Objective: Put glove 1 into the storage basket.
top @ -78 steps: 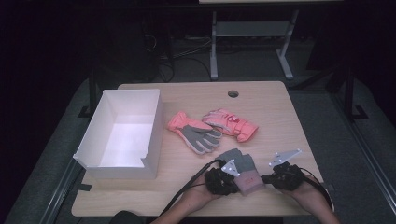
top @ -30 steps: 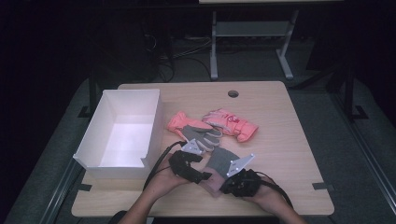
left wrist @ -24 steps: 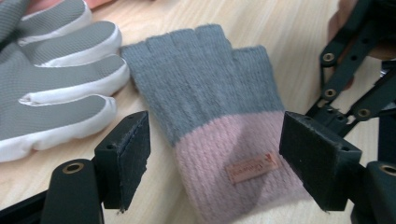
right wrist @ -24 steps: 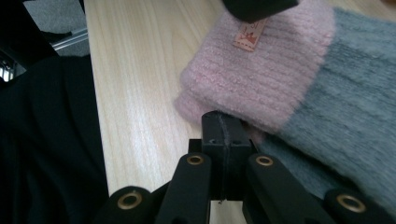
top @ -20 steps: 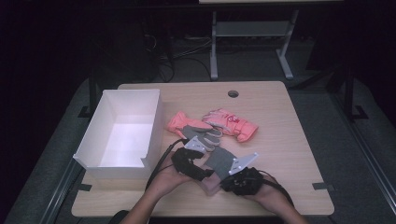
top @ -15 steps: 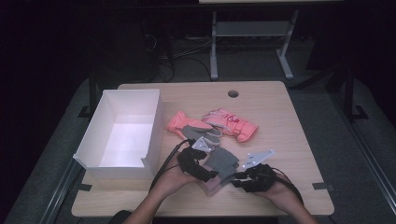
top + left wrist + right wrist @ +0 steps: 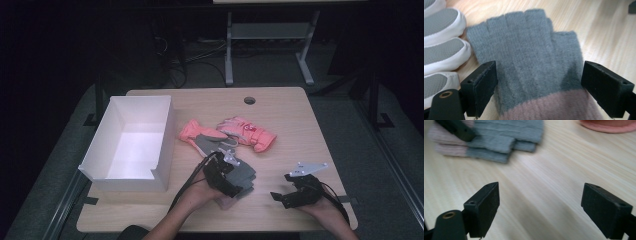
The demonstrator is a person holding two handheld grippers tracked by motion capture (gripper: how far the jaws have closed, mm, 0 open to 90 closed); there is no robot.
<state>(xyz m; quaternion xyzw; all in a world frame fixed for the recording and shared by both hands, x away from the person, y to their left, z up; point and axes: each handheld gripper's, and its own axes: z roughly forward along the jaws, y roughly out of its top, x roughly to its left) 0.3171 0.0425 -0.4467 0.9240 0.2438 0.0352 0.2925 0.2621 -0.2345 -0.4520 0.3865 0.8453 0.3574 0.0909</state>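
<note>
Both tongs open over the pale wood table (image 7: 280,107), nothing gripped.
Left gripper (image 7: 539,82) jaws just widened, straddling the grey knit gloves (image 7: 529,57); right gripper (image 7: 540,207) just opened over bare wood, gloves well apart. Beyond: pink gloves (image 7: 247,132), white box (image 7: 131,145), dark room.

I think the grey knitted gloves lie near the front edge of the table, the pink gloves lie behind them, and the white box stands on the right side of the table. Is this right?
Not quite. The white box stands on the left side of the table, as the high view shows. The rest holds: the grey knitted gloves lie near the front edge, and the pink gloves lie behind them.
</note>
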